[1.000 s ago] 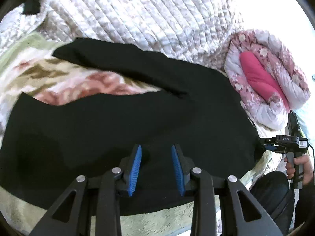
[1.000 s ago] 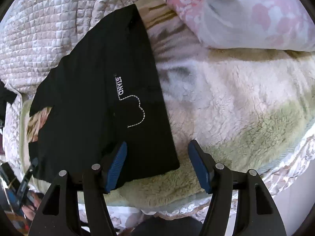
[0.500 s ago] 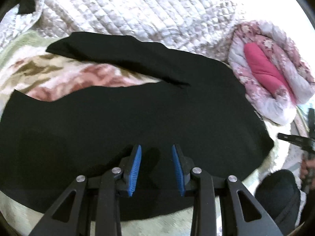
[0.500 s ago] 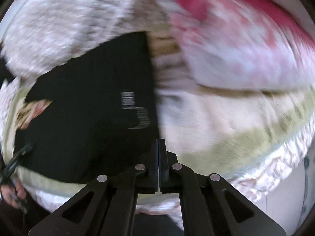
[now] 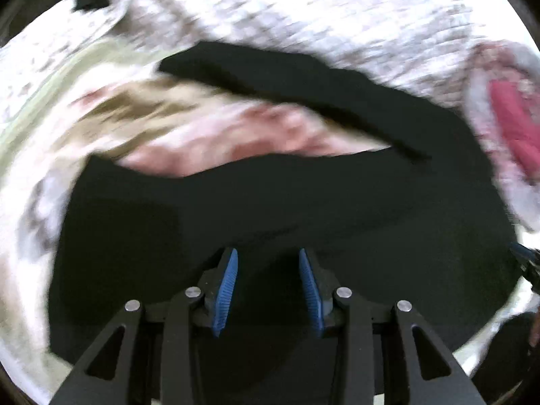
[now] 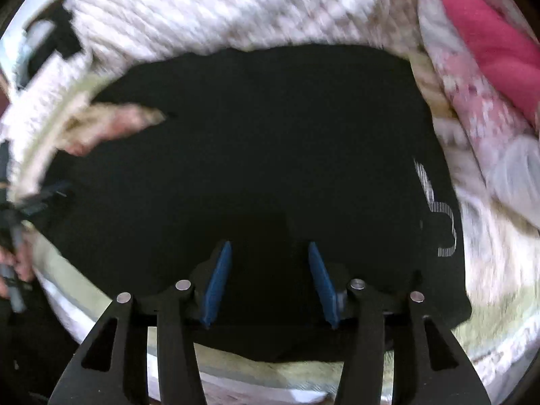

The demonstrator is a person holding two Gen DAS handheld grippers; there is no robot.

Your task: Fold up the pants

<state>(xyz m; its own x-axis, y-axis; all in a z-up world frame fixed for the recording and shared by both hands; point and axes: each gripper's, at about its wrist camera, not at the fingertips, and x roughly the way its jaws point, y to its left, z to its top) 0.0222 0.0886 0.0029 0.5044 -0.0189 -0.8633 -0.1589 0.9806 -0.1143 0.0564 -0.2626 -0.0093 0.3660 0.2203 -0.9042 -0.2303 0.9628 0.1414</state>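
Both sets of jaws are opening with nothing between them. The right gripper [image 6: 270,280], clamped shut half a second ago, has swung over the black pants [image 6: 270,155], leaving the fleece blanket [image 6: 489,253] off to its right. The left gripper [image 5: 268,287] has slid along the near leg [image 5: 270,202]; the far leg [image 5: 287,77] lies beyond, unfolded.

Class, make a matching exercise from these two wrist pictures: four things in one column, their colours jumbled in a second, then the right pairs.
Things:
1. pants
2. pads of the left tongs
3. quilt
4. rolled cloth inside the flowered bedding

Colours:
A. blue
B. pink
C. black
D. pale, whitish

Pairs: 1-C, 2-A, 3-D, 4-B
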